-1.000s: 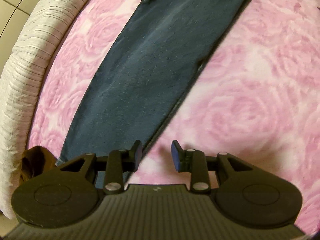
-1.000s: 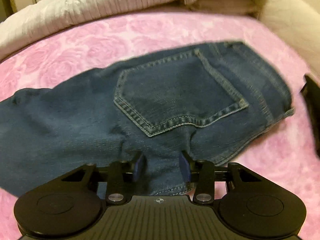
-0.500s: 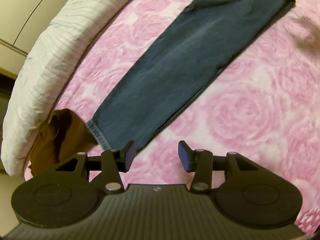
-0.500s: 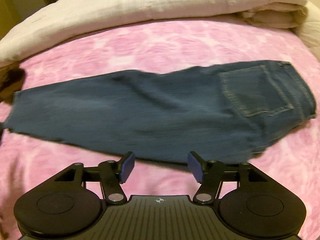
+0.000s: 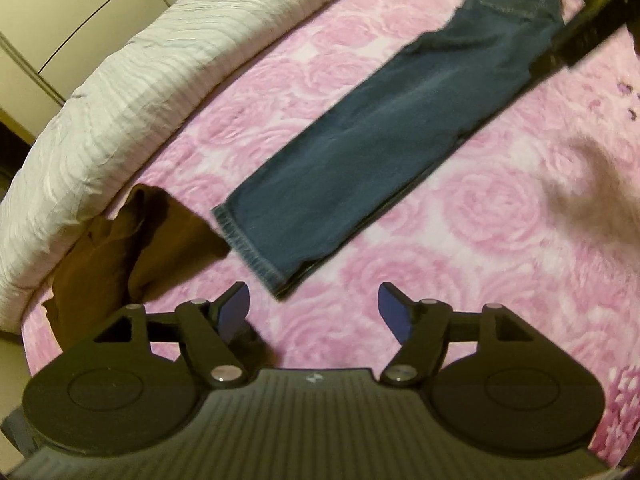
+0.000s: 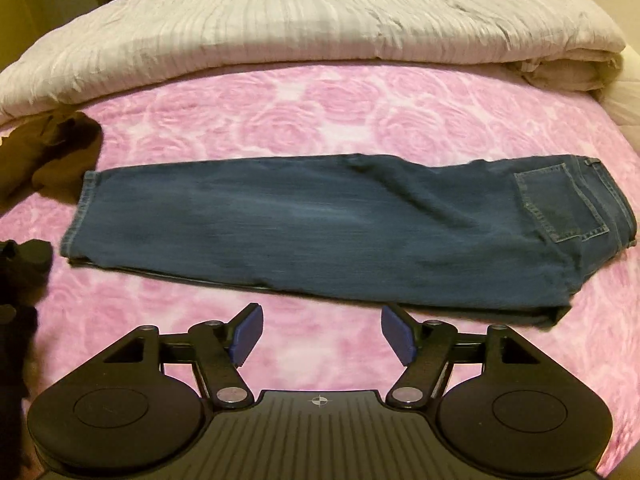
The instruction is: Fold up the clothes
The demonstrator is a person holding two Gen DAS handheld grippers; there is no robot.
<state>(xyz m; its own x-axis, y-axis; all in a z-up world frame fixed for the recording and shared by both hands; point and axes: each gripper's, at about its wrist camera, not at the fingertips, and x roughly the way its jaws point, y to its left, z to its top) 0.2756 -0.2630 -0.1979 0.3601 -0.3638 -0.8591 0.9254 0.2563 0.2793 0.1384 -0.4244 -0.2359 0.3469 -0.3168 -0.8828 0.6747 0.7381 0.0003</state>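
Observation:
Dark blue jeans (image 6: pixel 320 228) lie flat on the pink rose-patterned bedspread (image 6: pixel 304 120), folded lengthwise with one leg over the other. The hem is at the left and the back pocket at the right. In the left wrist view the jeans (image 5: pixel 360 160) run diagonally, hem nearest. My left gripper (image 5: pixel 314 308) hovers just below the hem, its jaws opening with nothing between them. My right gripper (image 6: pixel 320 332) hangs above the bedspread in front of the jeans' long edge, jaws opening and empty.
A brown garment (image 5: pixel 120 248) is bunched beside the hem, also in the right wrist view as a brown garment (image 6: pixel 44 152). A folded white duvet (image 6: pixel 300 28) lines the far side of the bed. The other gripper's black body (image 5: pixel 588 20) crosses the top right.
Both grippers pulled back and up from the jeans and opened wider. The whole length of the jeans has come into view, and the right gripper moved from the pocket end toward the middle.

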